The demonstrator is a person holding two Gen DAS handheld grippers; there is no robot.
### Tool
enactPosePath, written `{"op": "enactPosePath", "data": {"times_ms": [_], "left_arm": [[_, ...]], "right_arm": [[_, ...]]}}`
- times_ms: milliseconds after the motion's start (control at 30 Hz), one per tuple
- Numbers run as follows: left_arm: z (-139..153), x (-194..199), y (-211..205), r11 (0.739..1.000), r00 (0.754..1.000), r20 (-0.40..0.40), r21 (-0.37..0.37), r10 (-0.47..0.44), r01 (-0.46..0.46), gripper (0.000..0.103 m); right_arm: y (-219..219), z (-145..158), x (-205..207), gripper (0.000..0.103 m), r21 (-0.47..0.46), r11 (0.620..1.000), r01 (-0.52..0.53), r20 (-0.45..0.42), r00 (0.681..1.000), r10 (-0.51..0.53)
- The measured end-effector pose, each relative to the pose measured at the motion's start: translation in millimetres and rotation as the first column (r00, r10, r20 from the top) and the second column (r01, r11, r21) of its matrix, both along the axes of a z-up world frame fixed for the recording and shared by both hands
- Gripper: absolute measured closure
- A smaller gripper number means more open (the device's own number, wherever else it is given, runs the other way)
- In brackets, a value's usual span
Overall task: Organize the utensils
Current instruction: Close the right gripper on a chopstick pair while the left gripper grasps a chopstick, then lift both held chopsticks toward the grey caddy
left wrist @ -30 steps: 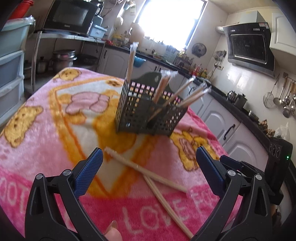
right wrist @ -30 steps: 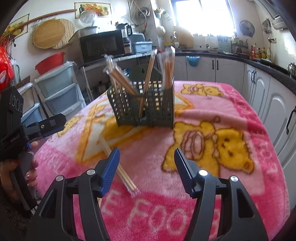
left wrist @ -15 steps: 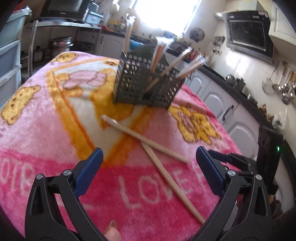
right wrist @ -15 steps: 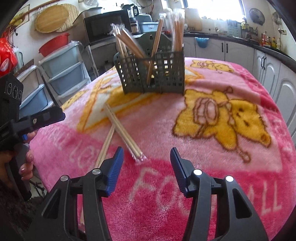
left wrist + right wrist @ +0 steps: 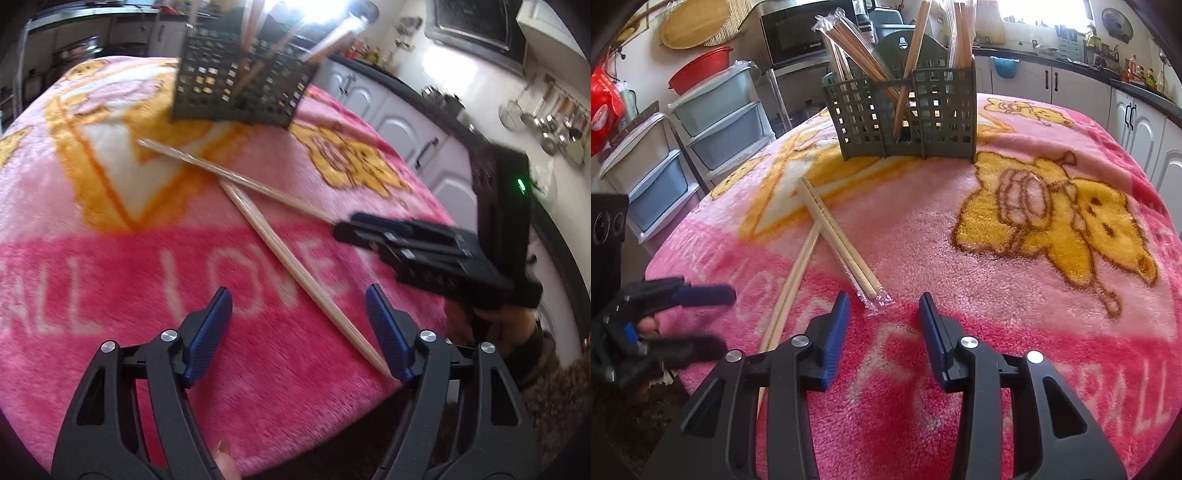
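Note:
A dark green mesh caddy [image 5: 905,114] holds several wrapped chopstick pairs upright at the far side of the pink blanket; it also shows in the left wrist view [image 5: 240,85]. Two wrapped chopstick pairs lie crossed on the blanket: one [image 5: 842,238] ends just ahead of my open right gripper [image 5: 882,314], the other [image 5: 790,284] runs toward the near left edge. In the left wrist view the nearer pair [image 5: 295,271] ends by the right finger of my open left gripper [image 5: 299,314]. The right gripper [image 5: 424,247] shows there by the end of the farther pair [image 5: 236,179].
The pink bear blanket [image 5: 1034,295] covers the table. Plastic drawer units [image 5: 701,122] and a microwave [image 5: 801,33] stand at the left. White cabinets [image 5: 1137,122] line the right wall. The left gripper [image 5: 646,325] shows at the table's near left edge.
Both grippers have dropped lower and come closer to the loose chopsticks on the blanket. Their jaws have narrowed somewhat but remain open. The chopsticks have not moved.

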State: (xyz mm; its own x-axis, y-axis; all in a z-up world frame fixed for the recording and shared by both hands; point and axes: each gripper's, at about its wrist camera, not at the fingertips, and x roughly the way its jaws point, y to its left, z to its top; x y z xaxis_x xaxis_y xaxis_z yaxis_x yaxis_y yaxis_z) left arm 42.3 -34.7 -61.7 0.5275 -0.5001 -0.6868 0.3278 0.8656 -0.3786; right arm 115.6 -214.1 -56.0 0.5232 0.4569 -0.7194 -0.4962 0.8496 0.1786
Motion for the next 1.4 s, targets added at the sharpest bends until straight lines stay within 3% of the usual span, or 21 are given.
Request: {"op": "enactPosePath", "data": {"times_ms": [300,533,667,767,900,1000,1400], "left_arm": [[-4.4,-13.7,-27.1,0.993,0.994,-0.016,0.054,-0.107,0.108,0.037],[-4.8,-25.9,-44.9,0.980,0.988,-0.006,0.126,-0.155,0.155,0.038],[-7.0,-32.4,-60.4,0.959,0.983,0.021,0.223,-0.181,0.172,0.045],[-9.0,-33.1,-63.8,0.947,0.984,0.050,0.286,-0.169,0.148,0.062],[-8.0,-27.6,-46.2,0.966,0.992,0.036,0.234,-0.120,0.108,0.086],[-7.8,-20.1,-27.3,0.985,0.997,0.011,0.156,-0.073,0.070,0.098],[19.4,-10.0,10.3,0.994,0.995,0.090,0.096,0.048,-0.057,0.099]], "right_arm": [[-8.5,-0.8,12.0,0.096,0.006,1.000,0.028,0.004,1.000,-0.028],[-31.8,11.3,20.3,0.097,0.053,0.993,0.109,0.033,0.993,-0.111],[-39.7,23.2,20.0,0.097,0.082,0.988,0.132,0.061,0.989,-0.137],[-42.1,34.1,18.4,0.097,0.100,0.986,0.133,0.087,0.986,-0.142],[-44.0,49.9,14.9,0.097,0.121,0.984,0.129,0.124,0.982,-0.143],[-43.9,61.0,12.0,0.097,0.134,0.983,0.124,0.152,0.978,-0.144],[-42.8,93.6,7.9,0.097,0.172,0.978,0.117,0.233,0.960,-0.155]]}}
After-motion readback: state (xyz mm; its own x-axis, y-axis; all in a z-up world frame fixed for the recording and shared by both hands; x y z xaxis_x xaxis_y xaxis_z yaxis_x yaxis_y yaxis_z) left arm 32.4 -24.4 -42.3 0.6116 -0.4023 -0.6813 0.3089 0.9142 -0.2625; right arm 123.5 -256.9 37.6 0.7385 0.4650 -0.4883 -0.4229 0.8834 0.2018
